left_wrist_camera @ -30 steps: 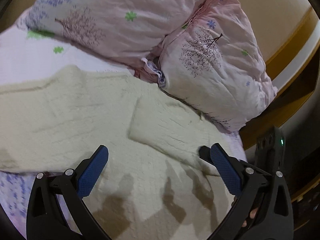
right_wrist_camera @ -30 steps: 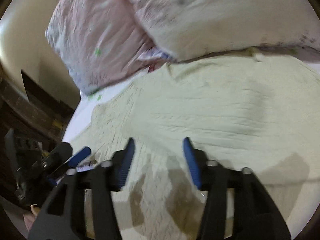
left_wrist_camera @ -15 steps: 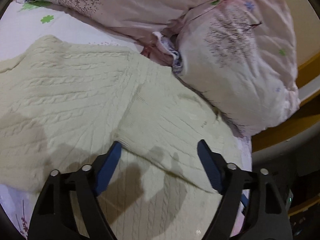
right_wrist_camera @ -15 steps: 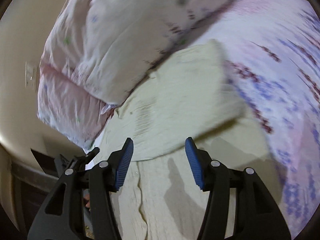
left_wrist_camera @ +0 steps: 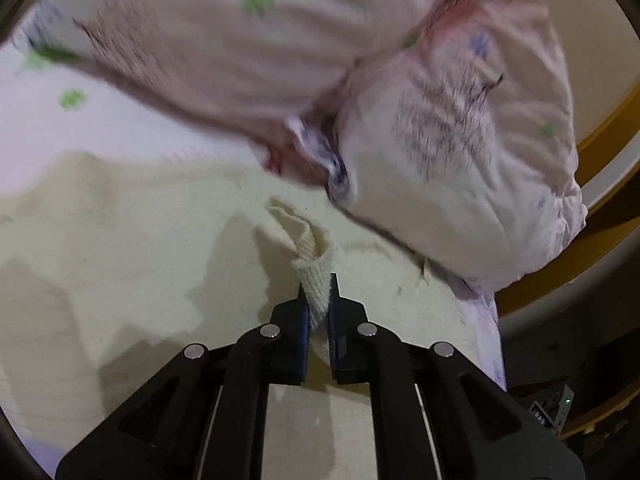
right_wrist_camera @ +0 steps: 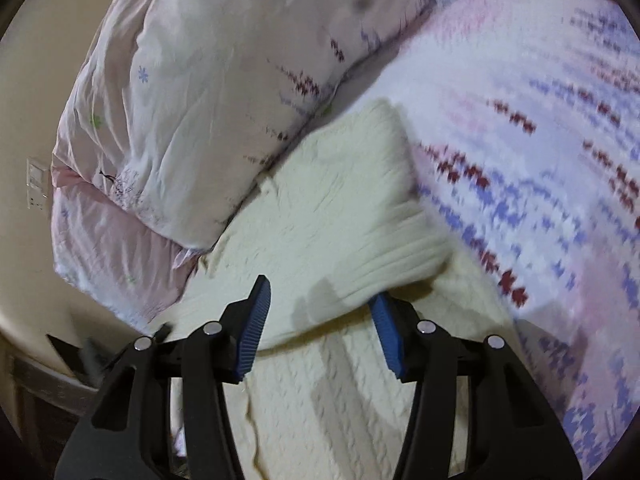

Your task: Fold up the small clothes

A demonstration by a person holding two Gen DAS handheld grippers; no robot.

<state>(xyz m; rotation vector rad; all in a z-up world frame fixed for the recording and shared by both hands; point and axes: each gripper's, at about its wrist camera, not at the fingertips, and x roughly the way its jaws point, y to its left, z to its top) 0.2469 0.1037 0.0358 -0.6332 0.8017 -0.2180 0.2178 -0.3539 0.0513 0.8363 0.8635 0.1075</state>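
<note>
A cream cable-knit sweater lies spread on the bed. My left gripper is shut on the ribbed cuff of its sleeve and holds the cuff pinched up off the sweater body. In the right wrist view the same sweater fills the lower middle, with its other sleeve lying across the body. My right gripper is open, its blue pads on either side of that sleeve's ribbed cuff, just above it.
Two pink-and-white pillows lie against the sweater's far edge, also in the right wrist view. A patterned bedsheet extends right. The bed's wooden frame and a cream wall border the bed.
My left gripper has shut on the sleeve cuff and lifted it. My right gripper stayed open and moved closer over the other sleeve's cuff.
</note>
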